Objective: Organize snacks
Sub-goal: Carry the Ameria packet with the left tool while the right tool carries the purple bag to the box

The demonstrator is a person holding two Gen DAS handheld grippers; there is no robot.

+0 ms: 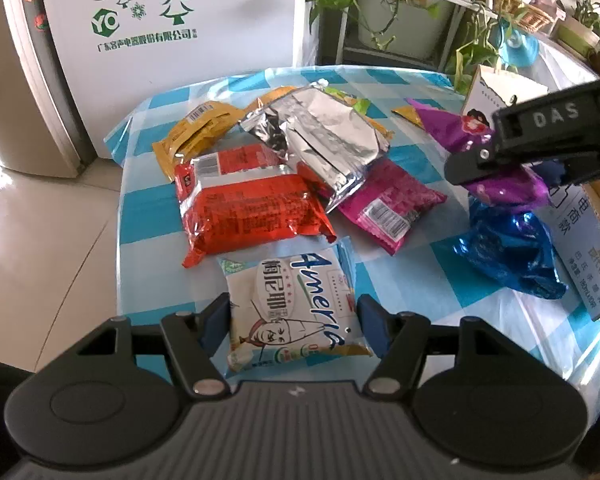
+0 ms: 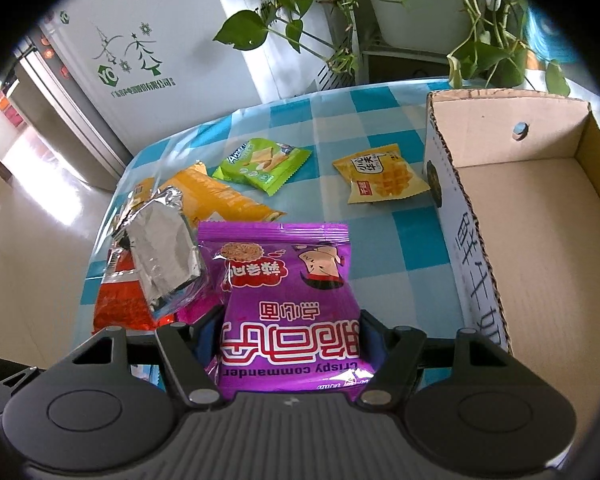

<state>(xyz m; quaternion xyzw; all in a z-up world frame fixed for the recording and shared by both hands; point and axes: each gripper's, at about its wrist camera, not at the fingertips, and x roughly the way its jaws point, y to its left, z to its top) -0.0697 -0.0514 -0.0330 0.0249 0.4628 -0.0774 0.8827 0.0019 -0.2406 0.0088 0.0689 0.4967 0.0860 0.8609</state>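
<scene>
**Both grippers loaded, box next**

Left gripper, bottom centre of left wrist view: fingers pinch the white packet from both sides, packet w/ its far end low over the checked table. Right gripper, bottom centre of right wrist view: pinching the purple packet, which looks lifted clear of the pile. In the left view that gripper shows at right edge w/ the purple bag hanging under it.

Outward from there: red packet, silver foil packet & pink packet overlap mid-frame; blue foil packet at right, beside the cardboard box. Green packet & small yellow packet lie apart in upper middle of right view, yellow one just beside the box wall.

Doing it well, my guess: carry purple over the box's near wall before letting go, keep it high enough not to snag the rim. Lift the white one straight up so it doesn't drag the red bag touching its top edge. Puffy bags – firm squeeze, not crushing.

Writing: white packet reads "Ameri..." in blue; purple reads "crispy commander"; green starts "Ame", rest unclear; gripper body says "DAS"; white panel upper left carries a green "YO" logo, trees & Chinese text
</scene>
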